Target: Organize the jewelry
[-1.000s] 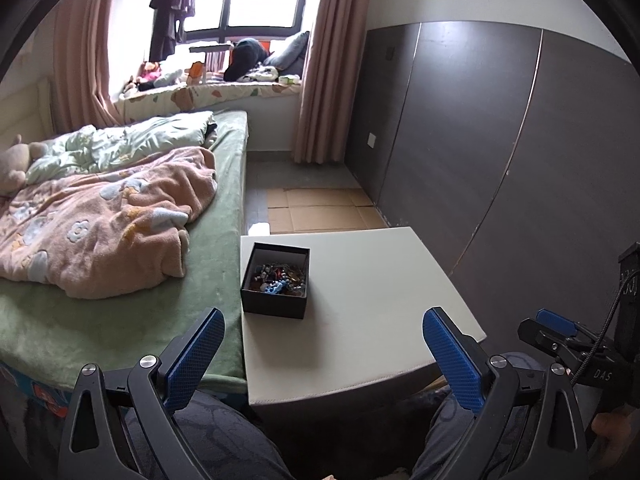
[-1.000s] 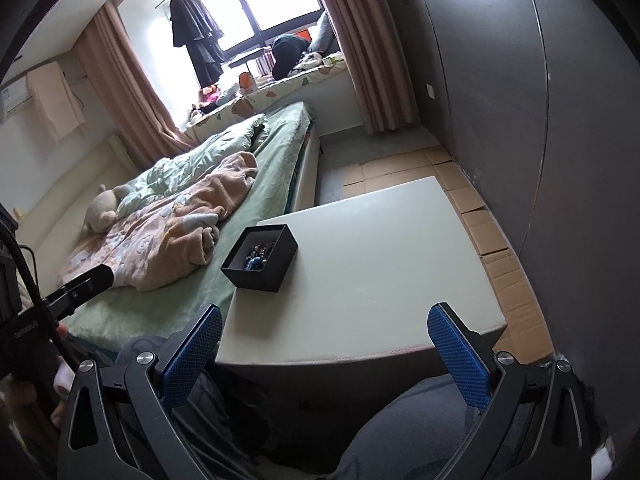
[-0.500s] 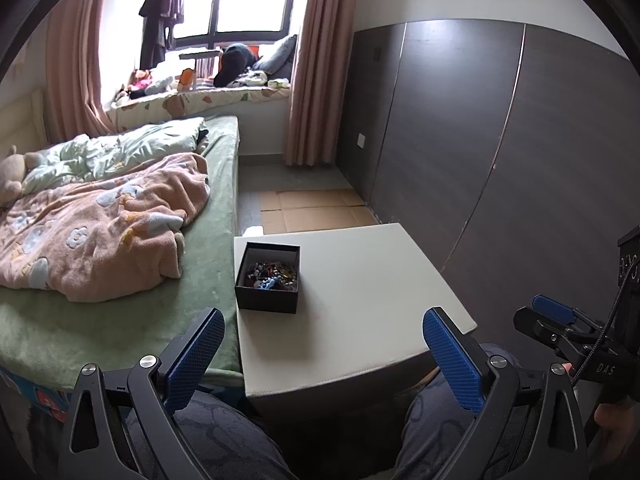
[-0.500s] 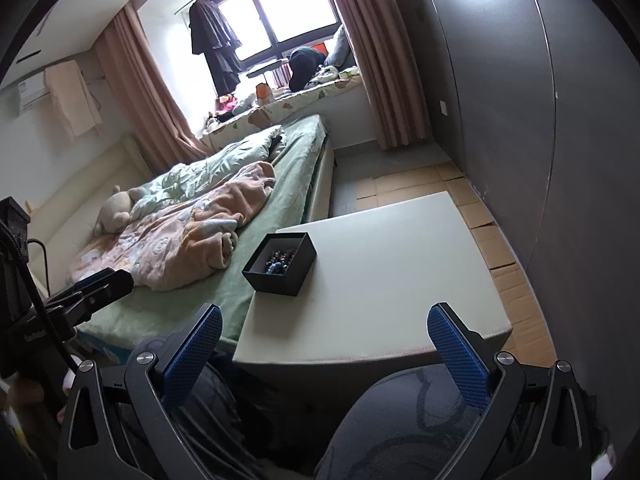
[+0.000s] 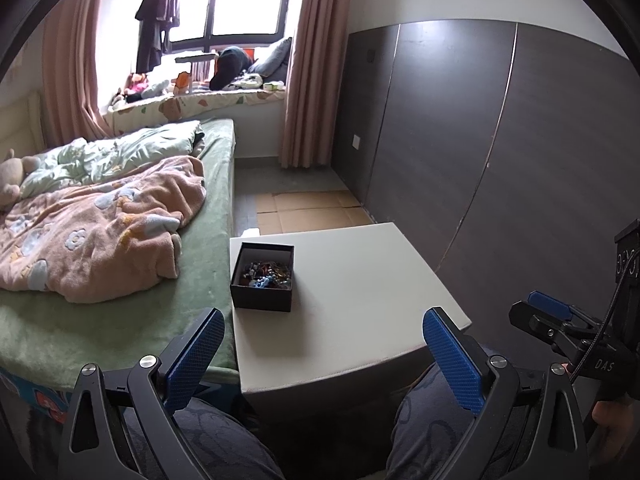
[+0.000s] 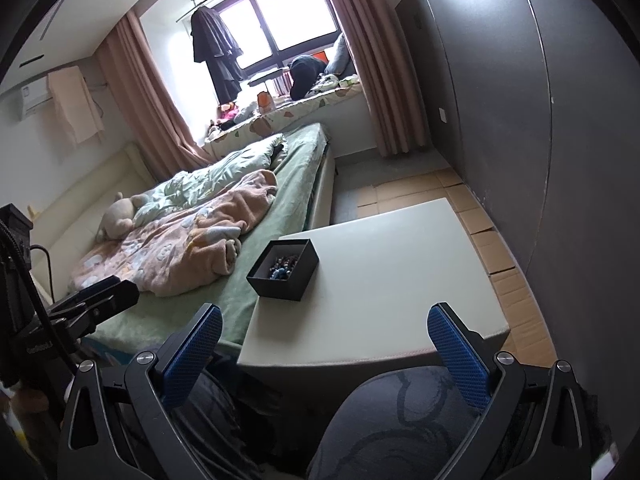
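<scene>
Box [image 5: 262, 280]: on the table [image 5: 360, 300], at its left edge, jewelry [image 5: 264, 274] inside.
Bed [image 5: 120, 320]: just left of the table.
Wall panels [image 5: 500, 160]: right of the table.
Window [image 5: 228, 4]: behind the bed.

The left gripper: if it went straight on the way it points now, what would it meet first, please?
Probably the white table: the open left gripper aims over its near edge. The black jewelry box sits left of that line, though depth is unclear.

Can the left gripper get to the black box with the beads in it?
Probably yes. The left gripper is open, and only bare table lies between it and the open-topped black box, which sits apart, ahead of it.
</scene>
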`<state>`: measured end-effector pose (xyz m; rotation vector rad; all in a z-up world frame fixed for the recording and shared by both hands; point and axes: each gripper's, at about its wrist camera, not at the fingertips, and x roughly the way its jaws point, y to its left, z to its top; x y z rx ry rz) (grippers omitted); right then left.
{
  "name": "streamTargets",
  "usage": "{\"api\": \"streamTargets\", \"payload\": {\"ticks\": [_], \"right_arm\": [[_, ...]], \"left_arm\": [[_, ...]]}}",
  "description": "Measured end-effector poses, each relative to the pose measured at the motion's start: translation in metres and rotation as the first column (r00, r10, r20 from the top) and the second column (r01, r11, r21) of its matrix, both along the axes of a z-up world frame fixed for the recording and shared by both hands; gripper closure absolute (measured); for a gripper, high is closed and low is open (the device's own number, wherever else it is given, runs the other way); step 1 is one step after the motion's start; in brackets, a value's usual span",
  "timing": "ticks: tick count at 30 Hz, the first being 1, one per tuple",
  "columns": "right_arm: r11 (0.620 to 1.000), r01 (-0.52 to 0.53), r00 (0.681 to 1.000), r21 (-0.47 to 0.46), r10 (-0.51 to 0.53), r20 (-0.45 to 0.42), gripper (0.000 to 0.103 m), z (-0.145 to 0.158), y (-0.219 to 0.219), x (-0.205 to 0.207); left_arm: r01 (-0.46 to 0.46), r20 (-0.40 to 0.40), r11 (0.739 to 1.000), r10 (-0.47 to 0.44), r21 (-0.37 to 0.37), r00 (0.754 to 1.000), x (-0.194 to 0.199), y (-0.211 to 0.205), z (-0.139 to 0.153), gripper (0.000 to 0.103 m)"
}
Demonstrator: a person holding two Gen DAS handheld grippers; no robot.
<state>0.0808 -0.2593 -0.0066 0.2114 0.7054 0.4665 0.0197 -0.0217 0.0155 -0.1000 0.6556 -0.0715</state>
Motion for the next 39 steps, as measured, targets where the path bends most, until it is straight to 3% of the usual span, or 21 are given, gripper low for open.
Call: {"api": "streamTargets", "payload": {"ticks": [39], "right_arm": [[1.0, -0.002, 1.0, -0.029, 0.002, -0.021, 0.0, -0.0012, 0.0088, 0.0018]], "left_arm": [[0.003, -0.021, 1.0, -0.003, 0.008, 1.0, 0.0032, -0.0054, -0.0076, 0.003]]}}
